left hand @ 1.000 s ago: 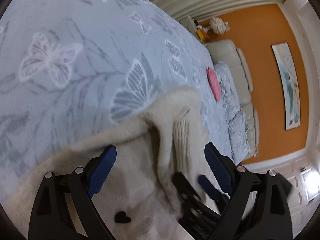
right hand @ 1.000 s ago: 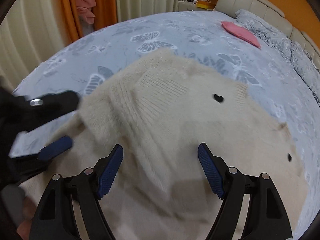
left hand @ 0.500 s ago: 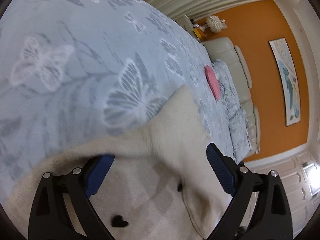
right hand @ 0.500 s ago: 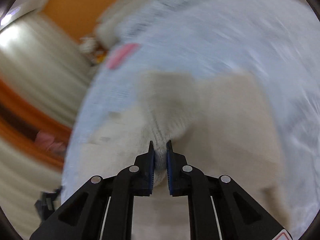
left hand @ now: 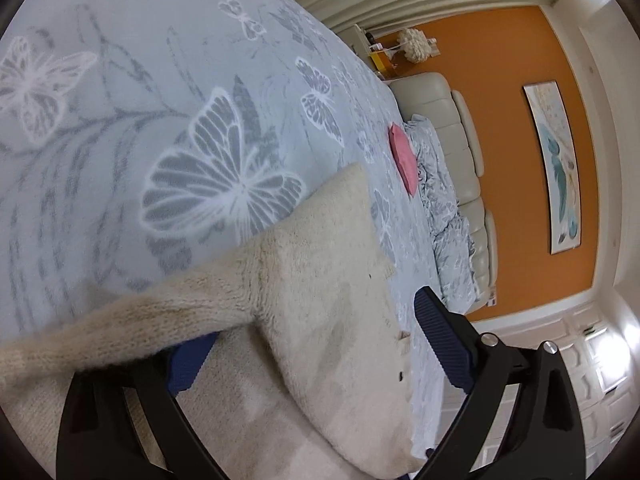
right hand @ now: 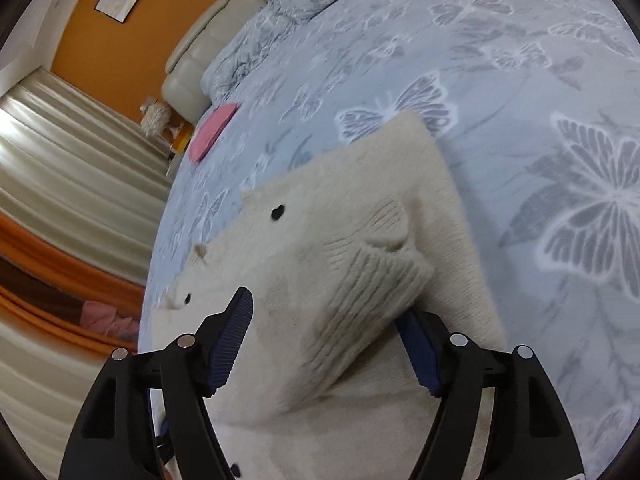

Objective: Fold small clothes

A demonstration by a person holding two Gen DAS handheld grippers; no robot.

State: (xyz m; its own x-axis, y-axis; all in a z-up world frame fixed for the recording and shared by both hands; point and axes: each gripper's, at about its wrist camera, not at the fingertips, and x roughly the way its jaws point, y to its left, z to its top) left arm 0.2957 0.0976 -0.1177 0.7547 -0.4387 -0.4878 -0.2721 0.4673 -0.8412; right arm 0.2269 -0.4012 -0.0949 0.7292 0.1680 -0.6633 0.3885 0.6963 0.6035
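A small cream knit cardigan [right hand: 352, 208] with black heart buttons lies partly folded on the blue butterfly bedspread [right hand: 540, 92]. My right gripper [right hand: 332, 344] is open above it, with a ribbed sleeve cuff [right hand: 368, 292] lying between its fingers and draped over the right one. In the left wrist view the cardigan [left hand: 320, 280] lies under my left gripper [left hand: 308, 340], which is open, and a sleeve [left hand: 160, 320] drapes across its left finger.
A pink pillow [left hand: 402, 156] lies further up the bed near rumpled bedding [left hand: 444, 200] and a cream headboard [left hand: 460, 148]. Curtains [right hand: 60, 168] hang along the bed's side. The bedspread [left hand: 120, 100] spreads around the cardigan.
My right gripper was shut on the cardigan's fabric half a second ago and has opened, letting the cuff drop. The sleeve has been carried across the body. My left gripper stayed open.
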